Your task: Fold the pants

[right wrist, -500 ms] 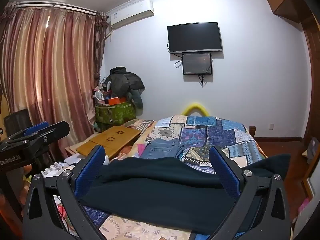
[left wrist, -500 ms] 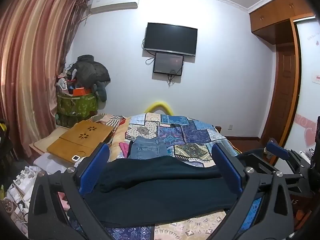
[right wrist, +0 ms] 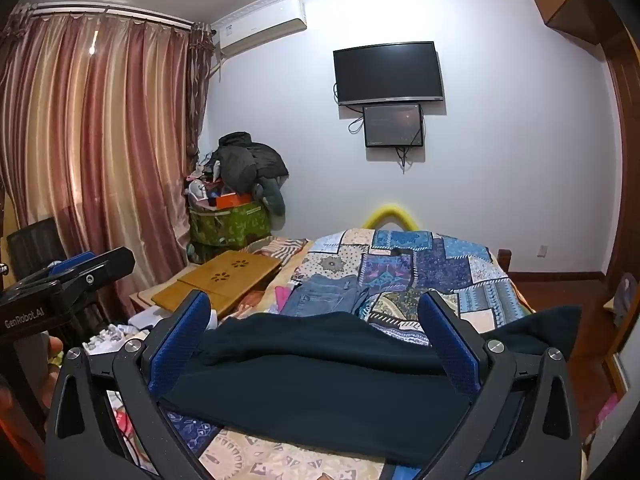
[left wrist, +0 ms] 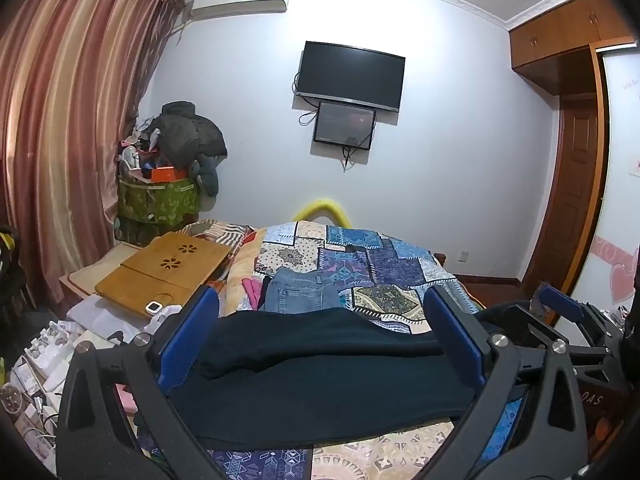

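We've got both grippers, left gripper (left wrist: pixel 320 344) and right gripper (right wrist: pixel 314 344), spread wide and empty, with the dark pants (left wrist: pixel 320 380) stretched crosswise just ahead, about equally near both.

Honestly, barely anything is different from half a second ago. Both views sit on almost exactly the same framing, maybe a hair of drift at most. The pants (left wrist: pixel 320 368) lie on the bed (left wrist: pixel 360 256) with the same folds and the same outline. The left claw (left wrist: pixel 320 344) and right claw (right wrist: pixel 316 344) are spread just as wide as before, neither one pressing the cloth.
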The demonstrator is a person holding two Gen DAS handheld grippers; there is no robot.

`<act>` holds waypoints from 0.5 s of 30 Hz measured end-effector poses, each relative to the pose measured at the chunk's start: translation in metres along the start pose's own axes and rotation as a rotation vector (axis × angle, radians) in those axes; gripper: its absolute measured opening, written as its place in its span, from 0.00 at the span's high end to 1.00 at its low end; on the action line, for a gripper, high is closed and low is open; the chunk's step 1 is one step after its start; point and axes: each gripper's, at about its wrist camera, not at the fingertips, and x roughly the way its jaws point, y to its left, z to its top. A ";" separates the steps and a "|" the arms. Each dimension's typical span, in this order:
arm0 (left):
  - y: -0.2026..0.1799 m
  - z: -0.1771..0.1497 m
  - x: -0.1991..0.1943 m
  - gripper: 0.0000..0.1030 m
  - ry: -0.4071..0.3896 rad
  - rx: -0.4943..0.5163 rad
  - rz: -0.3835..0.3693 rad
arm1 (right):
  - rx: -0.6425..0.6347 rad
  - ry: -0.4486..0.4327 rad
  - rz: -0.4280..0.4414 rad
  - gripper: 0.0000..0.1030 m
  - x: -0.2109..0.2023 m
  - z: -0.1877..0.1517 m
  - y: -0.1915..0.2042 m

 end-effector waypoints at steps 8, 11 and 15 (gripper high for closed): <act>0.002 0.002 -0.003 0.00 0.000 -0.008 -0.003 | -0.005 0.003 -0.003 0.00 0.004 -0.003 0.002; 0.002 0.002 -0.002 0.00 0.002 -0.010 -0.003 | -0.006 0.002 -0.007 0.00 0.004 0.000 0.001; 0.001 0.000 0.000 0.00 0.000 -0.011 0.002 | -0.009 0.001 -0.013 0.00 0.004 0.000 0.000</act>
